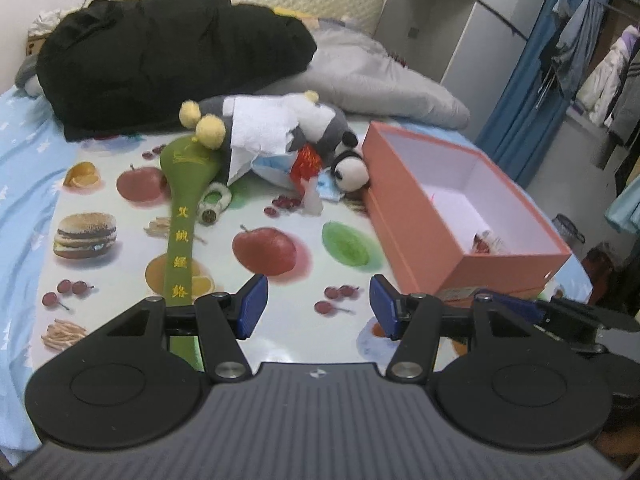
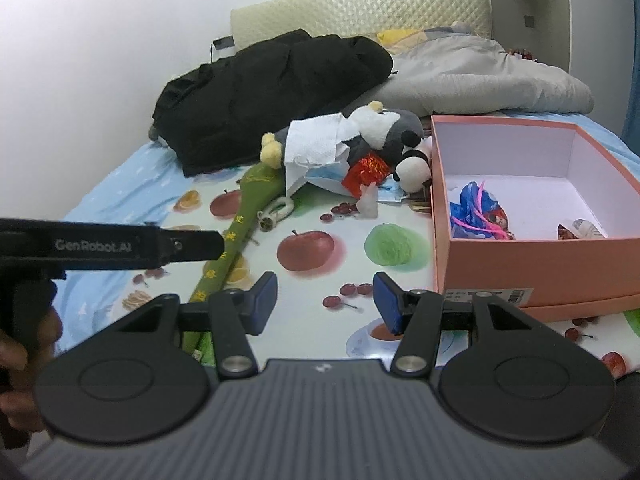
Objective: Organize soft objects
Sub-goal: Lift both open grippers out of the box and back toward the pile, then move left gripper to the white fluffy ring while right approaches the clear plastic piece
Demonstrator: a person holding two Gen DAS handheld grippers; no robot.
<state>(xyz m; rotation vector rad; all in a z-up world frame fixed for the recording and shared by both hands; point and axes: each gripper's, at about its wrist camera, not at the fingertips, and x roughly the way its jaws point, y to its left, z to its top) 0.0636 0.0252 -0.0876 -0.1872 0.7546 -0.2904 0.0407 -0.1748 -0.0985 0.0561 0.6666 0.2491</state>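
A heap of soft things lies mid-mat: a grey and white plush (image 1: 316, 120) (image 2: 384, 128) with yellow pom-poms, a white cloth (image 1: 260, 128) over it, a small panda (image 1: 352, 170) (image 2: 414, 168) against the box, and a red scrap (image 1: 306, 162). A long green fabric paddle (image 1: 182, 232) (image 2: 236, 232) with yellow characters runs toward me. The open orange box (image 1: 424, 236) (image 2: 520, 260) stands at the right and holds a blue and pink item (image 2: 476, 210). My left gripper (image 1: 318, 306) and right gripper (image 2: 325, 304) hover open over the near mat, nothing between their blue pads.
A fruit-printed mat (image 1: 280, 208) covers a blue bedsheet (image 1: 24, 184). A black jacket (image 1: 168, 56) and a grey quilt (image 1: 372, 76) are piled by the headboard. A small white object (image 1: 214, 204) lies beside the paddle. Clothes (image 1: 592, 68) hang at the far right.
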